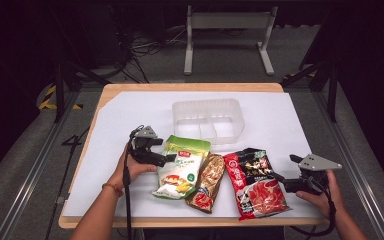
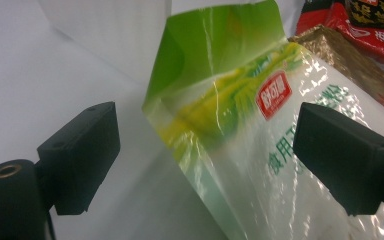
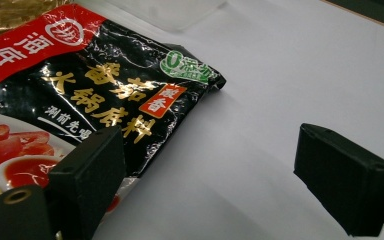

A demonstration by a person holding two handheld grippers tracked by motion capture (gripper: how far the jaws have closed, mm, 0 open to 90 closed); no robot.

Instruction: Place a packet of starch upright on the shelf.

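Left forearm enters from the bottom of the high view, left of centre, angled up and to the right; a band sits on the wrist. Left hand (image 1: pixel 130 169) wraps the left gripper (image 1: pixel 169 158) at centre-left of the frame, nose pointing right. In the left gripper view its jaws stand wide apart, pads (image 2: pixel 82 152) pressing on nothing.

Right hand (image 1: pixel 325 192) comes in at lower right and holds the right gripper (image 1: pixel 276 177), nose pointing left. Its jaws are likewise spread wide, pads (image 3: pixel 92 170) free.
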